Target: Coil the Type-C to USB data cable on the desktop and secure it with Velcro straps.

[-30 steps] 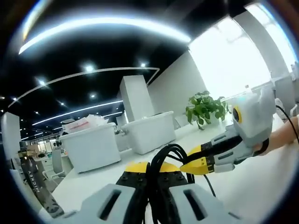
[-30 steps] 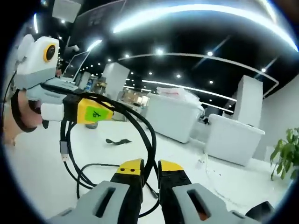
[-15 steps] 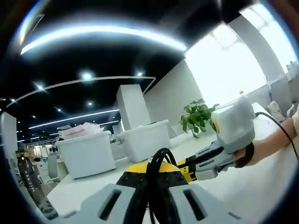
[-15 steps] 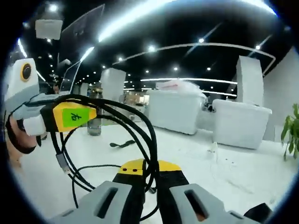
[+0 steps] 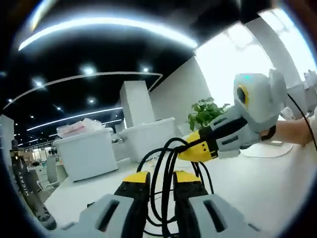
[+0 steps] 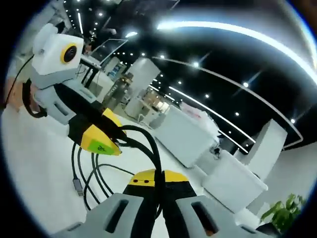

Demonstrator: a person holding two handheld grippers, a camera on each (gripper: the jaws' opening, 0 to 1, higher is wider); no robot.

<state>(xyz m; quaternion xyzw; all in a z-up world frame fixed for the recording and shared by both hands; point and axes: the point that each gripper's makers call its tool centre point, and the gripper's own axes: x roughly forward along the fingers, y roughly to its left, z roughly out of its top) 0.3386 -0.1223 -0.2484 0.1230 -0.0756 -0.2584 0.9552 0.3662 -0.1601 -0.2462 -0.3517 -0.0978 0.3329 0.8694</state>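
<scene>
A black data cable (image 5: 157,163) hangs in several loops above the white desktop (image 5: 257,183). My left gripper (image 5: 161,179) is shut on the bundle, whose strands run up between its yellow-tipped jaws. My right gripper (image 5: 190,148) comes in from the right, held by a hand, and pinches the top of the loops a little above and beyond the left jaws. In the right gripper view, the right gripper (image 6: 158,177) is shut on the cable (image 6: 148,144). There the left gripper (image 6: 101,144) grips the same loops at left. A plug end (image 6: 78,186) dangles below it.
Two white bins (image 5: 84,153) (image 5: 146,139) and a potted plant (image 5: 205,111) stand at the far side of the desktop. The right gripper view has the bins (image 6: 188,134) (image 6: 233,183) ahead and bare white desktop (image 6: 34,168) at left.
The right gripper has risen away from the left gripper's tips, drawing the loops up and longer. Both views have tilted with the hands.
</scene>
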